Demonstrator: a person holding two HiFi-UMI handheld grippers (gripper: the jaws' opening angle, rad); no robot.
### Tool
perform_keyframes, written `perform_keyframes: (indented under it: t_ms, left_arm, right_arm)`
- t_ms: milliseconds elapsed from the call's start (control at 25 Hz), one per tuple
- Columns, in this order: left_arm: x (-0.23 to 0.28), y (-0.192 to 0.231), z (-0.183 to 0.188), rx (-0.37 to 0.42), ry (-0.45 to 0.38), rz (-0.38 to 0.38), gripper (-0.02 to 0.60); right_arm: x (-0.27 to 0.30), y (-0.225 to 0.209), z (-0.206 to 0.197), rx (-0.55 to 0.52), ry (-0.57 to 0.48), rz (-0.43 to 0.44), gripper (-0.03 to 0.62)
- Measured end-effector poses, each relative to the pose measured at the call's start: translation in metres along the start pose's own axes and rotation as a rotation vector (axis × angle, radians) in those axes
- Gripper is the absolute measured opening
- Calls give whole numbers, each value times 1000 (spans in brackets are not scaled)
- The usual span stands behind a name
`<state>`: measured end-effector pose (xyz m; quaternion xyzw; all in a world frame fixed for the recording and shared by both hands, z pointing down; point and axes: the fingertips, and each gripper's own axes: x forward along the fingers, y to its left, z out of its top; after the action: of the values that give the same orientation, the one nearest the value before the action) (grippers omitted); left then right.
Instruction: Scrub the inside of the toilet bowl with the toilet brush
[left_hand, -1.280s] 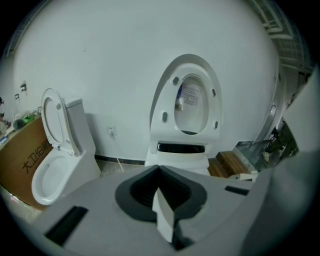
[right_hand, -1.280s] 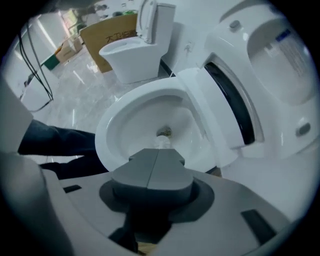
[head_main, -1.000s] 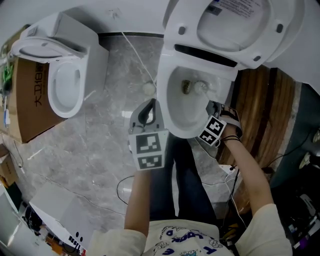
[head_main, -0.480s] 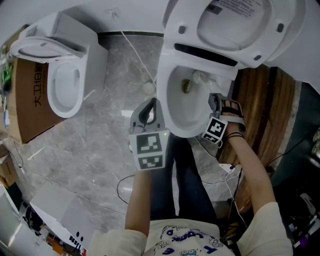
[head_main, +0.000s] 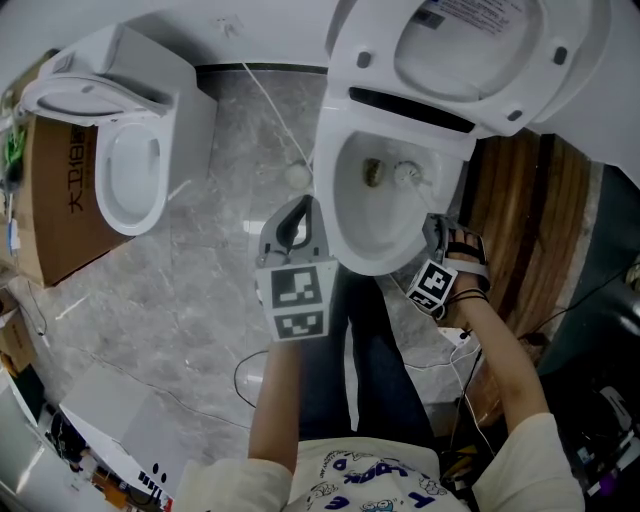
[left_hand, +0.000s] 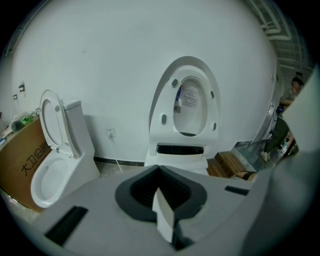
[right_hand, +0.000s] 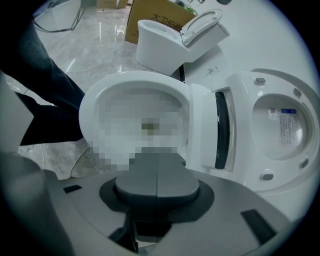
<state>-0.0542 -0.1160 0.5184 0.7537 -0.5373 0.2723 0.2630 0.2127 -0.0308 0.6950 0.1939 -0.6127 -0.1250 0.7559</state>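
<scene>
The white toilet bowl (head_main: 335, 215) stands open, its lid and seat (head_main: 470, 50) raised. Inside it, near the drain hole, sits the white head of the toilet brush (head_main: 405, 172). My right gripper (head_main: 434, 228) hangs over the bowl's right rim, shut on the brush handle. In the right gripper view the jaws (right_hand: 156, 167) are pressed together facing the bowl rim (right_hand: 90, 100), and a mosaic patch hides the inside. My left gripper (head_main: 300, 210) is held over the floor just left of the bowl, shut and holding nothing. It faces the raised lid (left_hand: 187, 107).
A second white toilet (head_main: 130, 170) stands at the left beside a cardboard box (head_main: 60, 200). Wooden boards (head_main: 520, 220) lie right of the bowl. Cables (head_main: 250, 370) trail over the grey marble floor. My legs stand right in front of the bowl.
The brush head went to the back of the bowl, then came forward again beside the drain. My right gripper drew back toward me. The left gripper stayed still.
</scene>
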Motion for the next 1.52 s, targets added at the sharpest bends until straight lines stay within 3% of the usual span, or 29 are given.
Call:
perform_keyframes:
  t_ms: [320,600,800,1080,1520]
  left_arm:
    - [-2,2,-5,-4,5,6,2]
    - [-3,0,-6,-3,6,5,2]
    - [-3,-3,-9,-6,11,0,2]
    - [-1,-8,-9,-6,9,-13,2]
    - [4,-6,-10,-12,19,-10,2]
  right_arm:
    - [-20,40,22,189,29,167,170]
    - [-35,60,58,527,1,396,170]
    - [-39,57,79,812,-21,507,170]
    - [-29,27,106,1072,-61,563,171]
    - [-10,-41,115,1496,-125,531,171]
